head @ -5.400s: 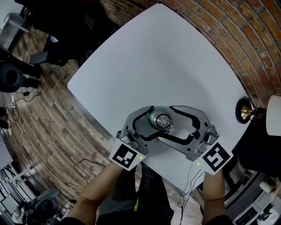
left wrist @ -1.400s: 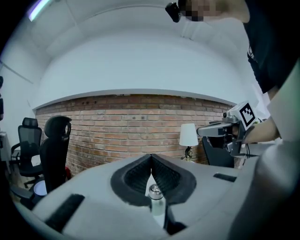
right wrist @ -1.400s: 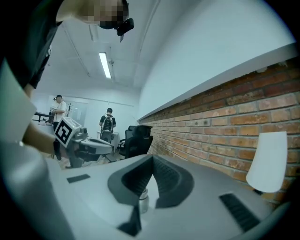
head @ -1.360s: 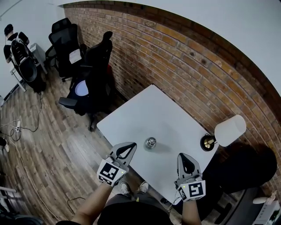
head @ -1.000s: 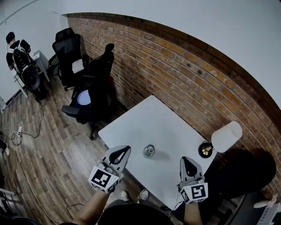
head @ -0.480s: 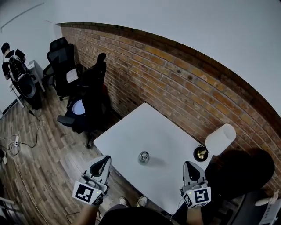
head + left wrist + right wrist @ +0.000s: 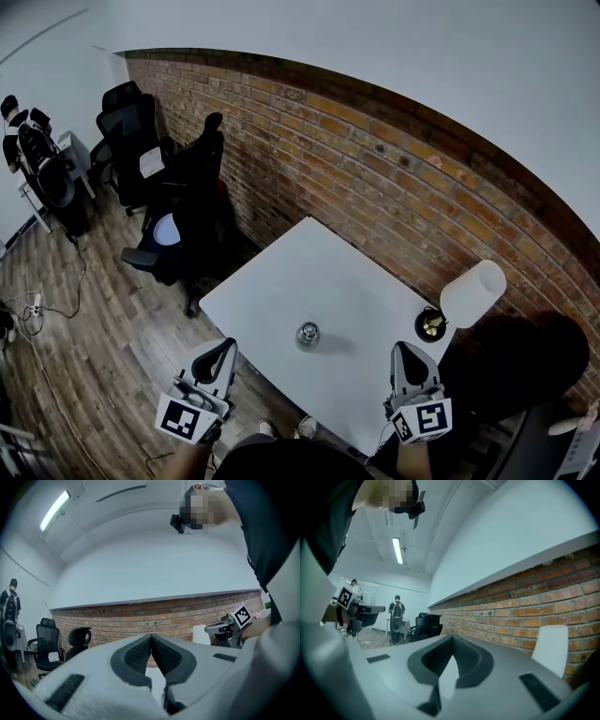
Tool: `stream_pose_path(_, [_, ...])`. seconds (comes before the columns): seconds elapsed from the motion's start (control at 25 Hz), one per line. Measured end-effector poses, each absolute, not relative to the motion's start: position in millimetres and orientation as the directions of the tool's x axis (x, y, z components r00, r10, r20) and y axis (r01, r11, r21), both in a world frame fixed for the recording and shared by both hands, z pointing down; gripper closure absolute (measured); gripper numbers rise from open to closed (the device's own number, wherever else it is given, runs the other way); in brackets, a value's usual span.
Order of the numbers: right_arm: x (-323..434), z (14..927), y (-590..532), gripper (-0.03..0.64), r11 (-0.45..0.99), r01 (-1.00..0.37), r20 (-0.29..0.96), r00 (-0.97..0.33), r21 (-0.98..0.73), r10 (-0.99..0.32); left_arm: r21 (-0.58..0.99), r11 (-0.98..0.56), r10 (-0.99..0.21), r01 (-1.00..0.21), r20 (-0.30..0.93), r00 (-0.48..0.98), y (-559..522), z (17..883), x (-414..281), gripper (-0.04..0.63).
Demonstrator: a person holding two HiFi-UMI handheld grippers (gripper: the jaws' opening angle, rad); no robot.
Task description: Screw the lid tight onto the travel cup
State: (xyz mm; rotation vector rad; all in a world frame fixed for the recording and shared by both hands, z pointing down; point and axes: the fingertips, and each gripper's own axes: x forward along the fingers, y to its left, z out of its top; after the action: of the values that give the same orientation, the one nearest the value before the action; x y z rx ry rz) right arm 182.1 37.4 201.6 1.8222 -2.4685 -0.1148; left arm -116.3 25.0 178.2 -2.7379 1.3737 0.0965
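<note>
The steel travel cup [image 7: 307, 335] stands upright on the white table [image 7: 319, 272], its lid on top, with nothing touching it. In the head view my left gripper [image 7: 227, 345] hangs beyond the table's near left edge, left of the cup. My right gripper [image 7: 402, 349] hangs over the near right edge, right of the cup. Both are shut and hold nothing. The left gripper view shows its jaws [image 7: 151, 635] pressed together and pointing level at the brick wall. The right gripper's jaws [image 7: 452, 637] meet the same way. The cup is hidden in both gripper views.
A table lamp with a white shade [image 7: 472, 293] stands at the table's right corner. A brick wall [image 7: 375, 169] runs behind the table. Black office chairs [image 7: 183, 202] stand to the left on the wood floor. A person [image 7: 397, 611] stands far back in the room.
Both grippers, once open around the cup, are shut and drawn back from it. Over the last second the left one swung out left, off the table. The view rose.
</note>
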Motion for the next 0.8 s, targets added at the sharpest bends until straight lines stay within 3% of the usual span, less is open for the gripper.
stream_pose_path(0.8, [175.9,221.1,35.5,0.603,0.31,-0.946,0.025,-0.309,0.093,-0.951,-0.041,-0.585,-0.804,-0.81,-0.102,0.586,29.0,184.7,-113.6,0.572])
